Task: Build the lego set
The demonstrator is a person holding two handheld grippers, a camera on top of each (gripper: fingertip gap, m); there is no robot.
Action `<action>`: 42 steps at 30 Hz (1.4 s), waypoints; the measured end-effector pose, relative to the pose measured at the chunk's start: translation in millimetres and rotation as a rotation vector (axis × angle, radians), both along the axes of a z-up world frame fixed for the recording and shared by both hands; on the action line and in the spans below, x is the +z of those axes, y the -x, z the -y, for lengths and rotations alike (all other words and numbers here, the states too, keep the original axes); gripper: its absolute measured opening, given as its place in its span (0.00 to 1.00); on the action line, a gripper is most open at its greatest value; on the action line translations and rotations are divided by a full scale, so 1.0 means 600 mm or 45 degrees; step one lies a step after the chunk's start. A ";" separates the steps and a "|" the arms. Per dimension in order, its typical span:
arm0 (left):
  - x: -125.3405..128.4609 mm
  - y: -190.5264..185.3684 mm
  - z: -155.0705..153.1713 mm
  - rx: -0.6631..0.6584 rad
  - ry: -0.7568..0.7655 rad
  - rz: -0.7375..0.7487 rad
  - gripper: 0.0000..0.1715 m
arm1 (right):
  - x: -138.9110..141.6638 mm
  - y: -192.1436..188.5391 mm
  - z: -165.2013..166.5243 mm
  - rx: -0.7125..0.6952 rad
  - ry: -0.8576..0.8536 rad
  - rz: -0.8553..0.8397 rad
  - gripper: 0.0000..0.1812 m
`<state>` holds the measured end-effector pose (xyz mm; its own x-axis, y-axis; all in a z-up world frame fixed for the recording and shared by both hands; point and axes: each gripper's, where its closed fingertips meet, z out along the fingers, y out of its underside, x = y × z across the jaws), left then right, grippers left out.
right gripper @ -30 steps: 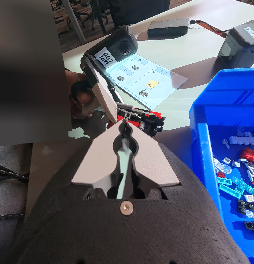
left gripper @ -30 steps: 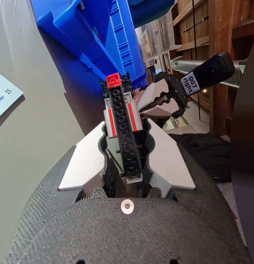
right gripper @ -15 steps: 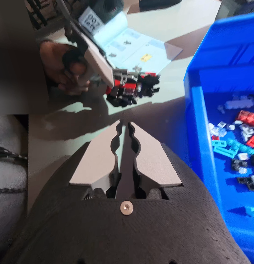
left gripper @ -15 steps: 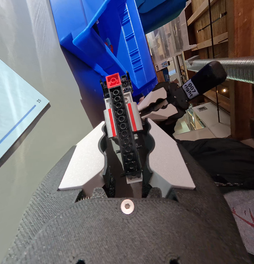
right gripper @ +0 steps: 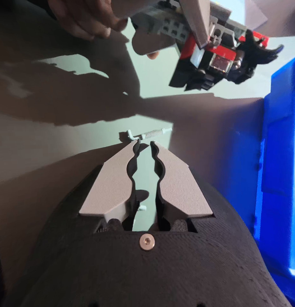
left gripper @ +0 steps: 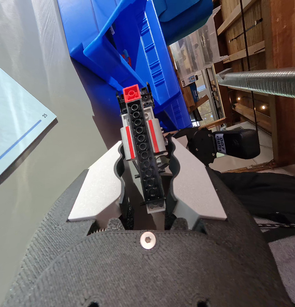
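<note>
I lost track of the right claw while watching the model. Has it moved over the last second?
Yes. The right claw has dropped from the model down to the table, nearing a small grey spring part.

Left gripper (left gripper: pixel 146 146) and right gripper (right gripper: pixel 144 142): textured black printed bodies, pale grey wedge fingers with wavy black inner pads, one silver hex screw each.

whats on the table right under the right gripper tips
A small grey spring piece lies on the table just beyond the open right gripper. Another tiny grey bit shows between its fingers; the rest is covered.
</note>
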<state>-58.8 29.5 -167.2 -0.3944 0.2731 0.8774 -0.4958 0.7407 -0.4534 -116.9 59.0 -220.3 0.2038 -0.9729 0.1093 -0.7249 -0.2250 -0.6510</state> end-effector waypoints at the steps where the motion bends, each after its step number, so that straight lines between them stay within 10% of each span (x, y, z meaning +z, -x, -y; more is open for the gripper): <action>1: 0.001 -0.002 -0.004 0.014 -0.003 -0.011 0.31 | 0.002 -0.007 -0.007 0.007 0.009 0.006 0.09; 21: 0.016 -0.017 -0.123 0.145 0.052 -0.082 0.31 | 0.001 -0.021 -0.007 0.891 0.382 -0.186 0.16; 27: 0.012 -0.021 -0.132 0.216 0.023 -0.104 0.30 | 0.002 -0.040 -0.012 0.733 0.284 -0.189 0.05; 42: 0.012 0.007 -0.139 0.320 -0.070 -0.332 0.30 | 0.164 -0.078 -0.099 0.162 -0.907 0.007 0.04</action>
